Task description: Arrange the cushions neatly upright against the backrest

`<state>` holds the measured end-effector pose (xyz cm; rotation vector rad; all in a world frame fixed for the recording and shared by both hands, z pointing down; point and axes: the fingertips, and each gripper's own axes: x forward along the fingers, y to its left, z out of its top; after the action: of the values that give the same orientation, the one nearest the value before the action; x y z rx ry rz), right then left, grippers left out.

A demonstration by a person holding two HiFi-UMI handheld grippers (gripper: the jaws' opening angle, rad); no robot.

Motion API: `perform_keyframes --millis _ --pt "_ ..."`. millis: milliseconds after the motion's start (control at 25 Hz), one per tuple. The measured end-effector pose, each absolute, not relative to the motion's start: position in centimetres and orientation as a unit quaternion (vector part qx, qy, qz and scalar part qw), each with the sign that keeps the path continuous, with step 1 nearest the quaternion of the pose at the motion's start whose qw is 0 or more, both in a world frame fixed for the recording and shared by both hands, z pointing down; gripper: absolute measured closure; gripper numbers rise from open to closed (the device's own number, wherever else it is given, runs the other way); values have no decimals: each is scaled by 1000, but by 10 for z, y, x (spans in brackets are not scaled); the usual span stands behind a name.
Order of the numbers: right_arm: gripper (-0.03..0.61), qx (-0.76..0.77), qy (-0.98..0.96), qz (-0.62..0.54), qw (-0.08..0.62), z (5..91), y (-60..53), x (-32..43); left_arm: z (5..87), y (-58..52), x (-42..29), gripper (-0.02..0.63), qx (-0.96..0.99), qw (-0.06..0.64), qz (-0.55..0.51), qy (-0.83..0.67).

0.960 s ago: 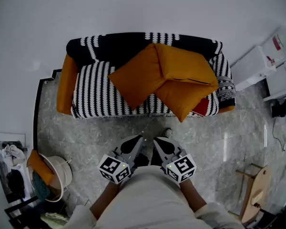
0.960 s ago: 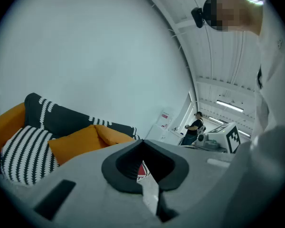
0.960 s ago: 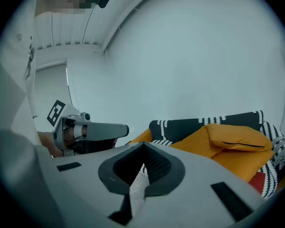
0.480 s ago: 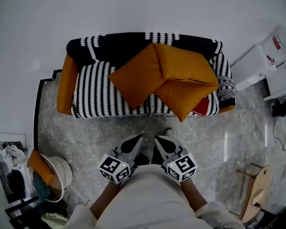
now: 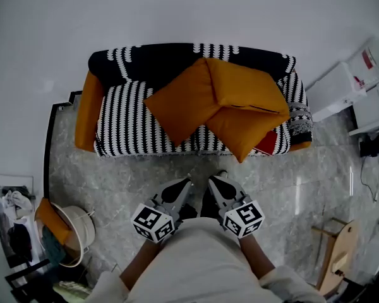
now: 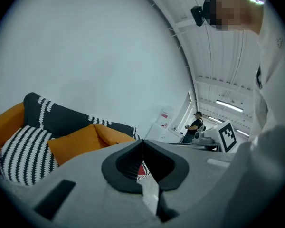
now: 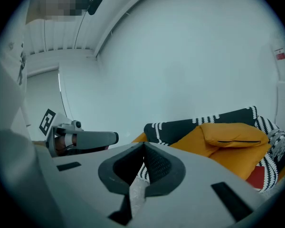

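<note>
Nothing is arranged yet, by the look of it. The left gripper and right gripper both have their fingers clenched on nothing. The orange cushions lie heaped and slanted on the sofa seat, well ahead of the fingers. None stands upright against the backrest, so the whole job remains.

Plain white wall, grey marble floor. Black-and-white striped sofa against wall; white cabinets right, white basket lower left.
</note>
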<state>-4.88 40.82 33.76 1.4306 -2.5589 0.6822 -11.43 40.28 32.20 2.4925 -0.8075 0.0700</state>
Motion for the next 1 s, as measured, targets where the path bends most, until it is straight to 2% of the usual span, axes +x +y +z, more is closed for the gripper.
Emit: perform_keyframes --millis 560,1000 --pt "569 482 -839 233 100 350 397 -86 329 401 -167 601 909 271 10 -315" --pt "569 546 -790 258 105 381 303 -5 334 327 -150 600 908 257 47 -329"
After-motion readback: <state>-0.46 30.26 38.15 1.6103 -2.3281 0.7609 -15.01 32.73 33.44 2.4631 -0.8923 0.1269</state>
